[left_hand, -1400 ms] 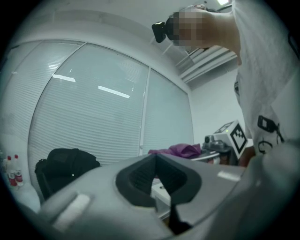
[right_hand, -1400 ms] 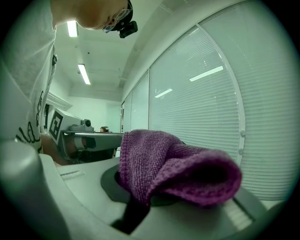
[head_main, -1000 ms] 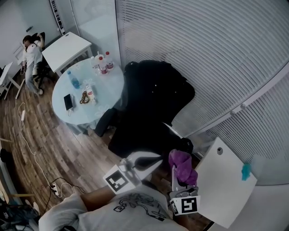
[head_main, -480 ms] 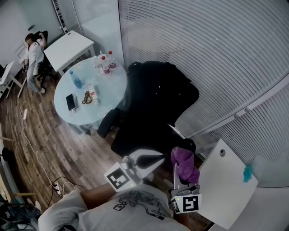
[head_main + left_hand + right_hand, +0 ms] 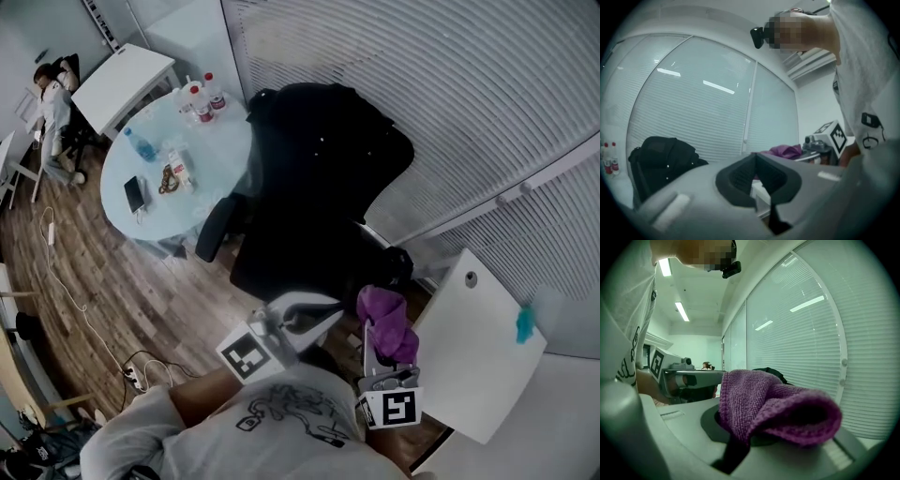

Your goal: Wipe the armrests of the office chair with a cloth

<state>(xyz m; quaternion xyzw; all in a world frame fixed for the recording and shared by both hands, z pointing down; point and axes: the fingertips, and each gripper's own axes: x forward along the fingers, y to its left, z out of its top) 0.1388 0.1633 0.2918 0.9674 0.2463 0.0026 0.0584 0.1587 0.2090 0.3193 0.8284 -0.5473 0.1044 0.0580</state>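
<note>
Staying put, the right gripper (image 5: 380, 349) is pinching the cloth (image 5: 386, 323) in its fingers (image 5: 679, 423), just beside the chair's (image 5: 309, 225) armrest (image 5: 394, 265). The left gripper's (image 5: 314, 309) fingers (image 5: 693, 187) are pressing together, holding nothing. Wiping is probably still waiting.

The cloth (image 5: 386, 323) is purple, the office chair (image 5: 319, 187) black, the round table (image 5: 202, 178) pale blue, the floor (image 5: 103, 281) brown wood-grain.

Head view tilted: office chair (image 5: 300, 253), round table (image 5: 214, 157) higher in frame

Cool, dim light; heavy fisheye edge distortion.
</note>
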